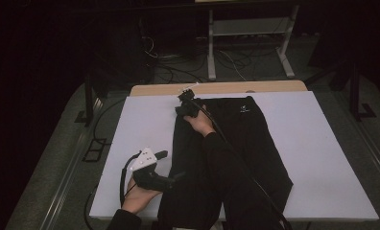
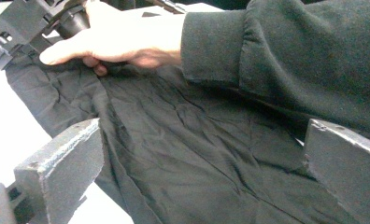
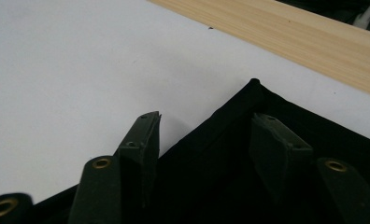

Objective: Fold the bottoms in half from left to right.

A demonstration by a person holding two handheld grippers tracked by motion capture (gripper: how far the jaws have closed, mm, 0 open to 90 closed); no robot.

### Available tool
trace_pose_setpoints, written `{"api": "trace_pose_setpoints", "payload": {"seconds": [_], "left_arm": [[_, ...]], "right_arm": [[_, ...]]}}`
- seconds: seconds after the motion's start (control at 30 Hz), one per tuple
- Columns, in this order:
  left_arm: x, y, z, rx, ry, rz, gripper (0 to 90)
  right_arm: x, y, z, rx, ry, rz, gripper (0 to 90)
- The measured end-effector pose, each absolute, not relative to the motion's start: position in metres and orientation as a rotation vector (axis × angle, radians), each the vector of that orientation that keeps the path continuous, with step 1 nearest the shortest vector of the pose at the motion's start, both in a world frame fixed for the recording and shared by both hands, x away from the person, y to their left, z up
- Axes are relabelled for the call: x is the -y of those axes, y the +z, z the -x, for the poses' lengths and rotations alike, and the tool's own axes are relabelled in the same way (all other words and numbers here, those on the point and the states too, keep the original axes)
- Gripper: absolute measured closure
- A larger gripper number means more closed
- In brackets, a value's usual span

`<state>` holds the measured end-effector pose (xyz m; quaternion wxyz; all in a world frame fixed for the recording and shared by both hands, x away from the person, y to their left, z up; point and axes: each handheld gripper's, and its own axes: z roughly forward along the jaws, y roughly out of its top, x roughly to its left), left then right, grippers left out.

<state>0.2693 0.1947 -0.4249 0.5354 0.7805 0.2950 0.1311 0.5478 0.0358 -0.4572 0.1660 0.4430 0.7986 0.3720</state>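
Observation:
A black garment [image 1: 245,139] lies spread on the white board [image 1: 322,158], with a small white logo [image 1: 244,109] near its far edge. My right gripper [image 1: 185,103] is at the garment's far left corner. In the right gripper view its jaws [image 3: 207,119] stand apart over that corner [image 3: 253,86], one jaw on the bare board and the other over the cloth. My left gripper [image 1: 171,165] sits at the garment's near left edge. It is open [image 2: 202,154], and creased black fabric [image 2: 174,154] lies between and beyond the jaws. The right hand [image 2: 122,37] and its dark sleeve reach across the garment.
A wooden table edge [image 1: 226,87] runs behind the board, also close past the garment corner [image 3: 290,37]. A white table frame [image 1: 245,43] and loose cables stand on the dark floor beyond. Bare white board [image 1: 140,124] lies left of the garment.

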Motion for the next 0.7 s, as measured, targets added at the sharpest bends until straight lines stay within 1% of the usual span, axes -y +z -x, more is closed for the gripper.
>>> {"api": "trace_pose_setpoints", "payload": {"seconds": [0.17, 0.2, 0.33, 0.53, 0.7], "left_arm": [[-0.1951, -0.4249, -0.2696, -0.705, 0.315, -1.858, 0.0], [-0.1953, -0.4249, -0.2695, -0.707, 0.316, -1.858, 0.0], [-0.1958, -0.4252, -0.2695, -0.713, 0.318, -1.858, 0.0], [-0.1956, -0.4257, -0.2693, -0.724, 0.305, -1.863, 0.0], [-0.1994, -0.4254, -0.2674, -0.748, 0.295, -1.856, 0.0]], "right_arm": [[-0.0395, -0.4568, -0.546, -2.273, 1.032, -1.241, 53.0], [-0.04, -0.4568, -0.5456, -2.27, 1.025, -1.237, 56.3], [-0.0405, -0.4562, -0.5448, -2.263, 1.022, -1.253, 64.3], [-0.0403, -0.4563, -0.5445, -2.265, 1.044, -1.275, 81.9], [-0.0376, -0.455, -0.5456, -2.273, 1.068, -1.315, 85.4]]}}
